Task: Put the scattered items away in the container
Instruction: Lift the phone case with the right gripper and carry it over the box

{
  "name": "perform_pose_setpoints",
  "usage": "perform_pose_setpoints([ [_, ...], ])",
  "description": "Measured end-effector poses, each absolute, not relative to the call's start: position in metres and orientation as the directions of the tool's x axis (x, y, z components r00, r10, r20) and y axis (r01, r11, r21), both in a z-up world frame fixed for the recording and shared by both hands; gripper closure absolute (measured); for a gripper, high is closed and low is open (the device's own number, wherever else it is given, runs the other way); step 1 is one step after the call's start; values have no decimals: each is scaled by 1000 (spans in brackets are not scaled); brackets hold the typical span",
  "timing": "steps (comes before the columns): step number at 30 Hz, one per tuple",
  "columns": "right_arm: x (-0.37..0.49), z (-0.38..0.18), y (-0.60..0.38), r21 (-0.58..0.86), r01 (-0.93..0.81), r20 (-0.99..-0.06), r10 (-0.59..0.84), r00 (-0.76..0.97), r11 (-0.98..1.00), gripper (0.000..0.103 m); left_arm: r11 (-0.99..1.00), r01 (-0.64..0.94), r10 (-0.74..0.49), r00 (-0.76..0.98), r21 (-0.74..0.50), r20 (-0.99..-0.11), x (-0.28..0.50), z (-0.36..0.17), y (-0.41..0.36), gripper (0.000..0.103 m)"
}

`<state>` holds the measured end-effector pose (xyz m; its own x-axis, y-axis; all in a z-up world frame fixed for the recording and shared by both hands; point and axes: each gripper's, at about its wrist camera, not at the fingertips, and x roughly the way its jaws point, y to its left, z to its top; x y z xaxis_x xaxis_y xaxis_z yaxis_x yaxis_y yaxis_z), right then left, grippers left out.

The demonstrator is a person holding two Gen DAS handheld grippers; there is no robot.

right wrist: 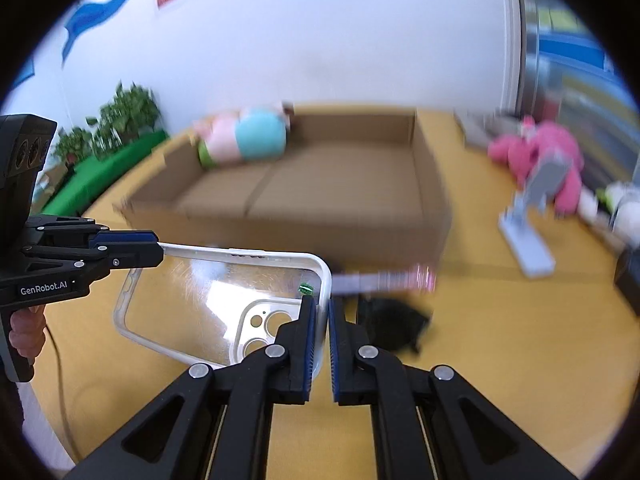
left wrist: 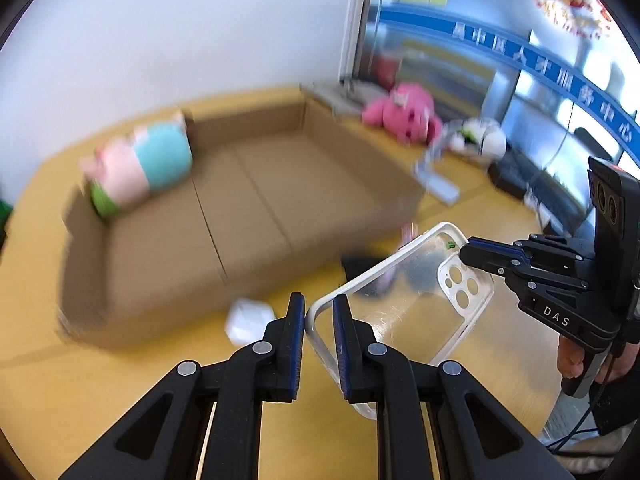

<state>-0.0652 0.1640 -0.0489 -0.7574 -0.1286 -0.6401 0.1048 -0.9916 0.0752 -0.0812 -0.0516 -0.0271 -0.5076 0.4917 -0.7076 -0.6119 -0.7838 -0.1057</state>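
Note:
A clear phone case (left wrist: 404, 308) with a white rim hangs in the air above the yellow table (left wrist: 80, 380), held at two ends. My left gripper (left wrist: 319, 312) is shut on its near rim. My right gripper (right wrist: 323, 312) is shut on the rim at the camera-cutout end of the case (right wrist: 208, 300). Each gripper shows in the other's view: the right one (left wrist: 468, 250), the left one (right wrist: 158, 254). The open cardboard box (left wrist: 248, 208) stands behind; it also shows in the right wrist view (right wrist: 320, 196). A pastel plush (left wrist: 140, 168) leans in its far left corner.
On the table lie a white packet (left wrist: 250, 320), a black item (right wrist: 394, 326), a pink-tipped stick (right wrist: 384, 280), a grey phone stand (right wrist: 528, 220), a pink plush (left wrist: 404, 114) and a white toy (left wrist: 480, 138). Green plants (right wrist: 120, 120) stand far left.

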Motion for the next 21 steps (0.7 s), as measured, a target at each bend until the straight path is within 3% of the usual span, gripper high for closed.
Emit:
perform_pose_setpoints([
  [11, -122, 111, 158, -31, 171, -407, -144, -902, -985, 97, -795, -602, 504, -721, 70, -475, -126, 140, -61, 90],
  [16, -167, 172, 160, -30, 165, -366, -142, -920, -986, 97, -814, -575, 484, -750, 84, -450, -170, 194, -53, 90],
  [21, -225, 192, 172, -7, 129, -405, -115, -907, -992, 97, -818, -569, 467, -741, 83, -483, -224, 221, -31, 91],
])
